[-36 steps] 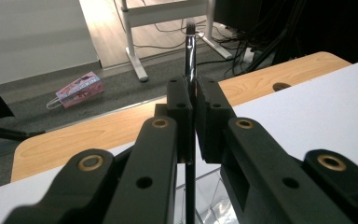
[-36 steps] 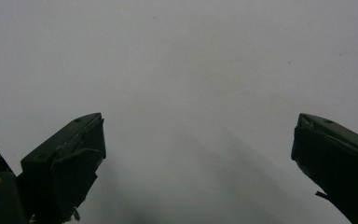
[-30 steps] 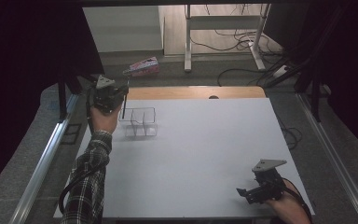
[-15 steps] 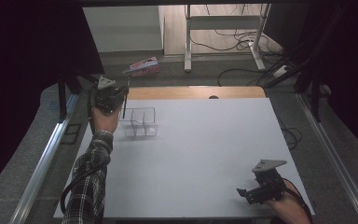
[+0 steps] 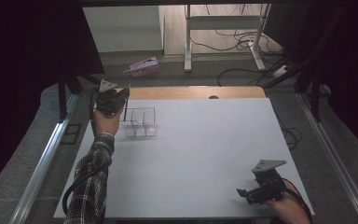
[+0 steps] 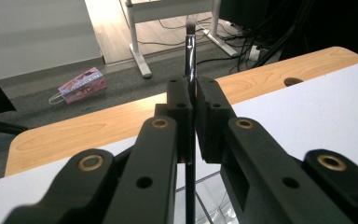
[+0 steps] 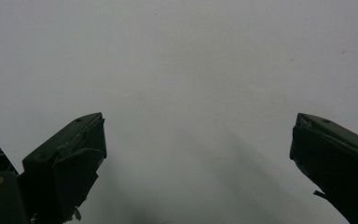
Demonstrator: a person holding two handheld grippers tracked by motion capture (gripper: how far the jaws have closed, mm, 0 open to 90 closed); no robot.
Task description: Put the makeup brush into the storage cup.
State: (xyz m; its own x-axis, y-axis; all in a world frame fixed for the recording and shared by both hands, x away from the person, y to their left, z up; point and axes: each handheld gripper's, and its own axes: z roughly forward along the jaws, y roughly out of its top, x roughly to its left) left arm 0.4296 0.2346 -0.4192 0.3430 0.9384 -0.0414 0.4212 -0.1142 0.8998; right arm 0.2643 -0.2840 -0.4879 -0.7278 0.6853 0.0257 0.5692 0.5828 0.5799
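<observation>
My left gripper (image 5: 122, 94) is at the far left of the white table (image 5: 205, 154), held up by a hand in a plaid sleeve. It is shut on a thin black brush (image 5: 125, 111) that hangs upright, its lower end just left of a clear plastic organiser (image 5: 141, 122). In the left gripper view the jaws (image 6: 193, 100) pinch the brush's handle. Its silver ferrule and dark bristles (image 6: 190, 44) rise above them, and the organiser's rim (image 6: 214, 205) shows below. My right gripper (image 5: 243, 193) rests at the table's near right corner, open, with bare white surface between its jaws (image 7: 198, 140).
A strip of wooden tabletop (image 5: 191, 92) with a cable hole (image 5: 213, 97) runs along the far edge. On the floor beyond lie a pink package (image 5: 142, 66), desk legs (image 5: 187, 42) and cables (image 5: 242, 37). Metal rails flank the table.
</observation>
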